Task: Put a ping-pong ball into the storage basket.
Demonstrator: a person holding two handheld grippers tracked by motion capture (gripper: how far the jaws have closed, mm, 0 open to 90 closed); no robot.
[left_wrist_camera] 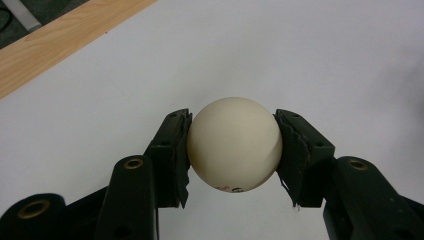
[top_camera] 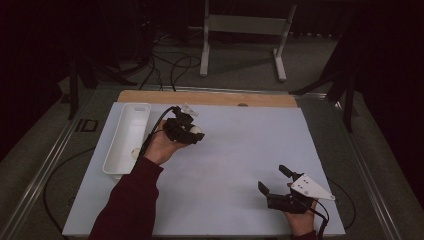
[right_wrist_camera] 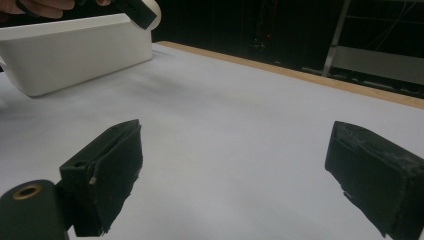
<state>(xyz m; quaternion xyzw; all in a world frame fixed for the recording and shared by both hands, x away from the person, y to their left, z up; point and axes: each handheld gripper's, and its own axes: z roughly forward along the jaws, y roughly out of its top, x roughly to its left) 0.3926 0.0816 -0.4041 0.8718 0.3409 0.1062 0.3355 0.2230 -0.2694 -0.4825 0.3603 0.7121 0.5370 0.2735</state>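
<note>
Over on the left of the bench (top_camera: 225, 165) sits the long white tray (top_camera: 126, 135), open side up, and there's a small pale ball (top_camera: 135, 153) lying in its near end. Just right of the tray, the left gripper (top_camera: 192, 134) is up over the white sheet, clamped on the cream ball (left_wrist_camera: 234, 144); both pads press its sides, and there's a bit of dark print on its underside. Nothing lies between that ball and the tray's right wall. Beyond the tray runs the wooden strip (top_camera: 210, 98) of the bench's far edge. Well to the right of the tray, near the front edge, the right gripper (top_camera: 274, 181) rests low with its jaws wide apart, bare sheet between them.
</note>
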